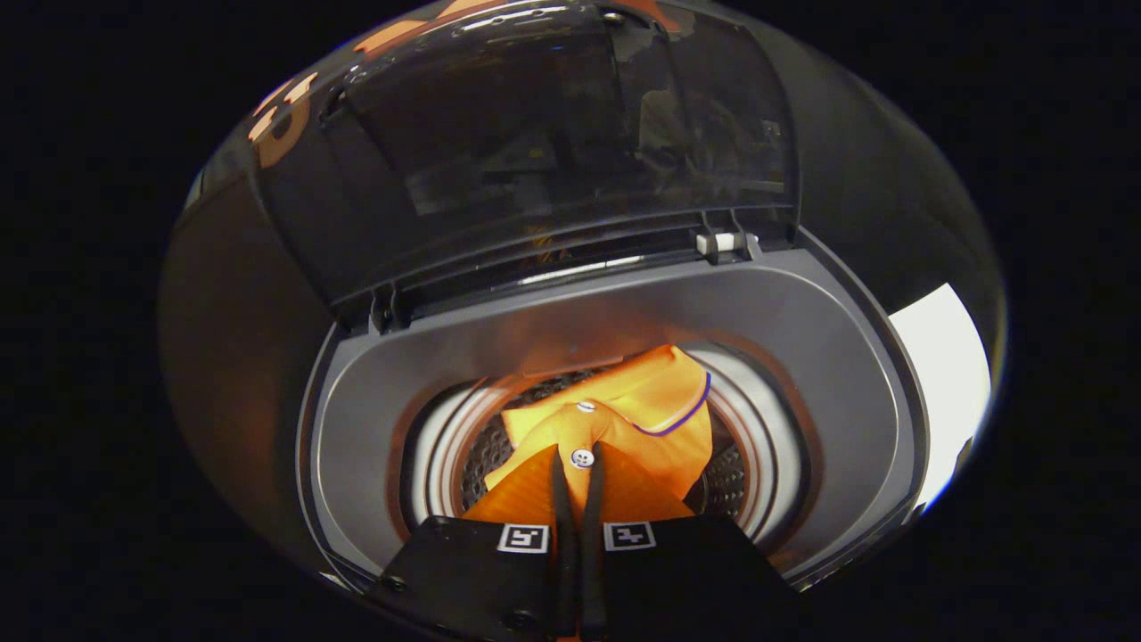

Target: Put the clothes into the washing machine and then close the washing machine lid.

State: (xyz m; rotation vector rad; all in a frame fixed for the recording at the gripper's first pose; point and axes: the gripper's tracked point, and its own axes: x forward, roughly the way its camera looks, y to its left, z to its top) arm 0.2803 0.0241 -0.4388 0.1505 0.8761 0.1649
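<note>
Shirt (615, 419) over drum (446, 455) | tongs (578, 459) pinching it | lid (553, 143) up

Dim booth, dark cloth wall (223, 294) behind, bright white patch (945, 374) (overexposed) on one side, warm orange glow

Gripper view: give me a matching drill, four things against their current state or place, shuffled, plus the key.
Things:
1. orange shirt
2. washer lid
3. gripper
4. drum

States:
A. raised open, standing behind the opening
B. jaws nearly together, pinching fabric near a white button
C. hanging into the drum mouth, held between the jaws
D. ribbed and perforated wall, showing around the fabric

Pairs: 1-C, 2-A, 3-B, 4-D
</note>
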